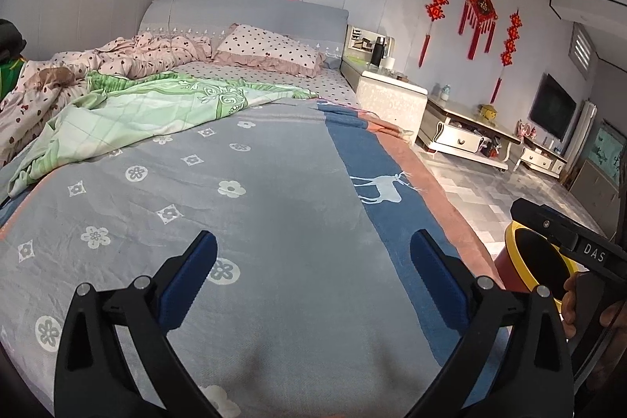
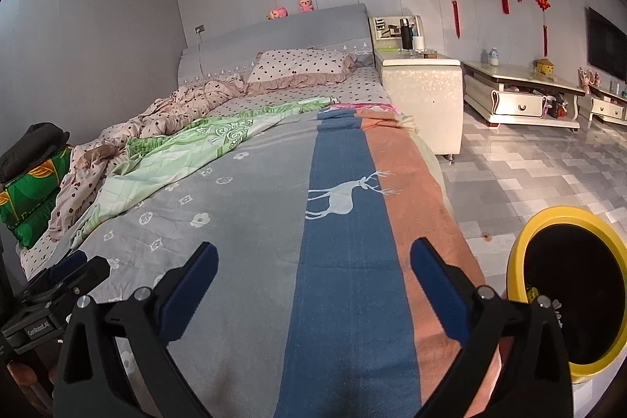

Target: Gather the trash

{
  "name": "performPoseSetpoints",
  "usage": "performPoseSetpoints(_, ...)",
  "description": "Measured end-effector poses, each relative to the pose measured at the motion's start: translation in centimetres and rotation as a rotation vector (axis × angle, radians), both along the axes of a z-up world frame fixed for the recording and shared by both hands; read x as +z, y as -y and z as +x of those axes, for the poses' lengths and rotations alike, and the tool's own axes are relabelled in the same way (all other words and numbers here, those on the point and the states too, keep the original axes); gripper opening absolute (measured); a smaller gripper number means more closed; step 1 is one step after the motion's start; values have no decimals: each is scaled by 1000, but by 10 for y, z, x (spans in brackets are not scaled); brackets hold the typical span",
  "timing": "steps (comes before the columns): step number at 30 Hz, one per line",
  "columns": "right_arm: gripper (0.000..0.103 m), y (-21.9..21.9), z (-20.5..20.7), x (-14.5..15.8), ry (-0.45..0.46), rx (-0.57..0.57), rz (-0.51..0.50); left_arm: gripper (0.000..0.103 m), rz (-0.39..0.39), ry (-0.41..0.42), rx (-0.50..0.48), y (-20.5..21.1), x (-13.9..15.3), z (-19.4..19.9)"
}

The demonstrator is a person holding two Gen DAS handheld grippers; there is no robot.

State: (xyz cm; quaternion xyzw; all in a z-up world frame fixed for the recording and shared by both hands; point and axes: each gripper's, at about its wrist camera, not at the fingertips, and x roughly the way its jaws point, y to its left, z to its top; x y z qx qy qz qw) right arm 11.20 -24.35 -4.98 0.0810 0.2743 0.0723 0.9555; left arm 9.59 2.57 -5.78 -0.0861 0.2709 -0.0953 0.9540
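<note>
At far left: folded bedding (image 2: 31,183) stacked by the wall; no litter seen on it.
Bed (image 1: 243,222): grey flowered spread, blue stripe with a deer (image 2: 345,200), pink edge. Green quilt (image 1: 156,112) rumpled toward the pillow (image 1: 274,51). No trash visible on the cover.
Left tool (image 1: 313,261): jaws wide, nothing between them, hovering over the grey part.
Right tool (image 2: 313,269): jaws wide, empty, over the blue stripe near the bed's edge.
Bin (image 2: 568,285): yellow rim, dark inside, on the floor (image 2: 529,175) just beside the bed's right edge; a small scrap seems to lie inside, too dim to name.
Step in hand, my reading: both tools are free, so scan for the next piece.
How to do it well: check quilt folds first, where litter could hide; pinch only the scrap, not the cloth; carry over the rim before letting go.
</note>
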Motion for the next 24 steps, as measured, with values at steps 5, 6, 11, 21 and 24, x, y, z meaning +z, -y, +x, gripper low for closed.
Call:
performPoseSetpoints(5, 95, -1, -14, 10, 48, -40, -16, 95, -12, 50, -4, 1, 14, -18)
performPoseSetpoints(6, 95, 0, -17, 13, 59, -49, -22, 95, -15, 61, -3, 1, 18, -22)
performPoseSetpoints(11, 95, 1, -33, 22, 101, -86, -26, 95, -32, 104, -12, 0, 29, -39)
performPoseSetpoints(21, 95, -1, -53, 21, 116, -96, -16, 95, -47, 139, -35, 4, 40, -62)
performPoseSetpoints(24, 95, -1, -54, 21, 119, -106, -22, 95, -41, 154, -33, 6, 43, -68)
